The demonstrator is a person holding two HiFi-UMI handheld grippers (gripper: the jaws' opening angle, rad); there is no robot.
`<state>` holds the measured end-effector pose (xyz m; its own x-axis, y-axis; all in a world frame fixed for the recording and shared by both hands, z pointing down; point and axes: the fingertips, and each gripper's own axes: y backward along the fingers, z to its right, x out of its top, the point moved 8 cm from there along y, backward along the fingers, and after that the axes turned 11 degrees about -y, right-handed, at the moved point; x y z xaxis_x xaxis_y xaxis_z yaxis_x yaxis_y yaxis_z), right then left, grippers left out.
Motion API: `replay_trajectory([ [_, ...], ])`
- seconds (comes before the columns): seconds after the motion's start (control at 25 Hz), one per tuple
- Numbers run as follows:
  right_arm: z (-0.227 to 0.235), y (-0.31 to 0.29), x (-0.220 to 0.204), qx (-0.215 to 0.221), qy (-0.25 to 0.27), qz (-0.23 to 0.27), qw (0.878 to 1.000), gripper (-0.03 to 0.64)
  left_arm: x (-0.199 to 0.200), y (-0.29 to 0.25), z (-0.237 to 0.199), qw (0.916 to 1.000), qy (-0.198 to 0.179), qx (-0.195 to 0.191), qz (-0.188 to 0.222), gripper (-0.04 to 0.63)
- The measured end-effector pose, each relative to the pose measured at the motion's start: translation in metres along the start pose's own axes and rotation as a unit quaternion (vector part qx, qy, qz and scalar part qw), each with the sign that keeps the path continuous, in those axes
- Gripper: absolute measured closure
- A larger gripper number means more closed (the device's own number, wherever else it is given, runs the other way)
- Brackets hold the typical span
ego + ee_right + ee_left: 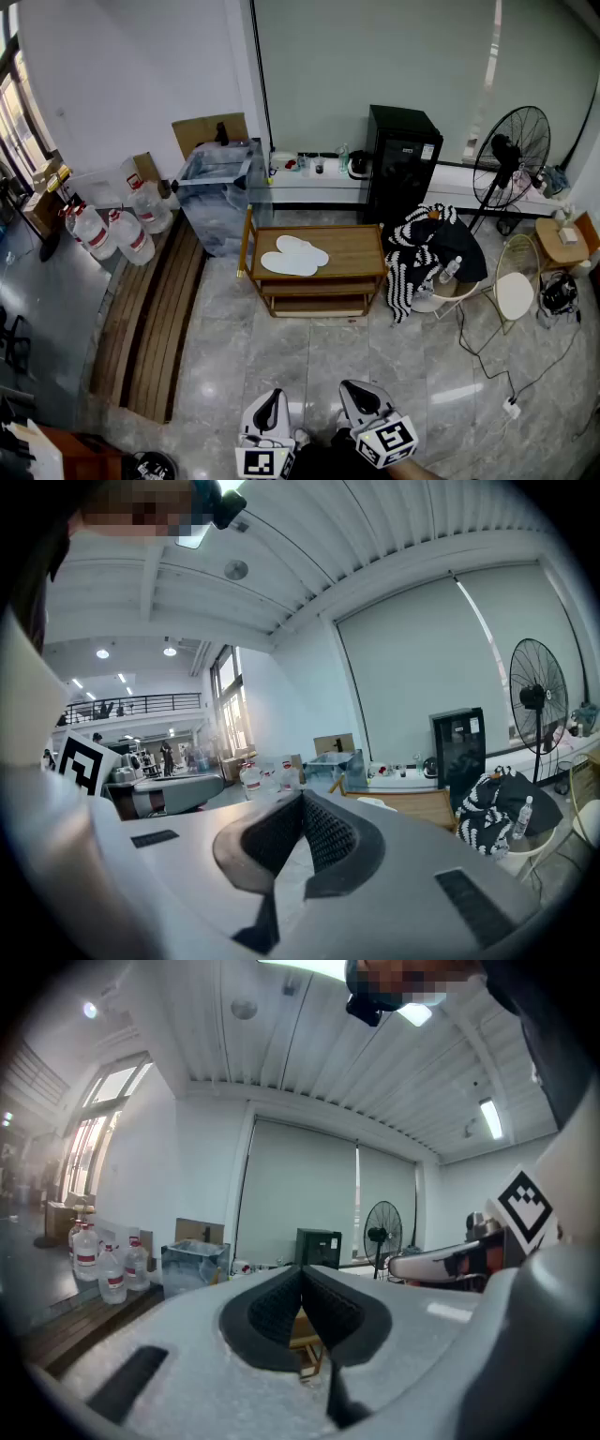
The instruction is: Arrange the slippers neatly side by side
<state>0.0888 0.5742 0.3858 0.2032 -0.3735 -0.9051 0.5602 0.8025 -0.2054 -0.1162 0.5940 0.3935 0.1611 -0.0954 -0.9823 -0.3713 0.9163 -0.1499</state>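
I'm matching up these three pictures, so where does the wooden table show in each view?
Head view: table at centre, slippers on it.
Left gripper view: low centre, glimpsed in the gap beneath the shut jaws.
Right gripper view: just right of the jaws.
Shared landmark: the fan, right of the table.

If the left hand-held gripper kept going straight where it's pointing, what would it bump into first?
Probably the wooden table with the white slippers on it. The left hand-held gripper points across open floor toward it, though the depth is hard to judge.
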Motion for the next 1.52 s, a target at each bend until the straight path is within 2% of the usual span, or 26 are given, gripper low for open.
replay_trajectory([
  [0.44, 0.0, 0.007, -0.001, 0.004, -0.002, 0.001, 1.0, 0.606, -0.002, 0.005, 0.006, 0.9999, 0.009, 0.003, -0.006, 0.579],
  [0.8, 0.011, 0.008, 0.001, 0.009, -0.013, 0.003, 1.0, 0.606, -0.004, -0.001, 0.009, 0.9999, -0.002, 0.007, -0.009, 0.579],
  [1.08, 0.032, 0.009, 0.003, 0.016, -0.01, -0.004, 1.0, 0.606, -0.006, -0.017, 0.025, 0.9995, 0.002, 0.009, -0.029, 0.58],
  [1.52, 0.082, 0.016, 0.016, 0.042, -0.009, -0.014, 0.999, 0.606, -0.004, -0.044, 0.042, 0.9992, 0.004, 0.028, -0.028, 0.578],
])
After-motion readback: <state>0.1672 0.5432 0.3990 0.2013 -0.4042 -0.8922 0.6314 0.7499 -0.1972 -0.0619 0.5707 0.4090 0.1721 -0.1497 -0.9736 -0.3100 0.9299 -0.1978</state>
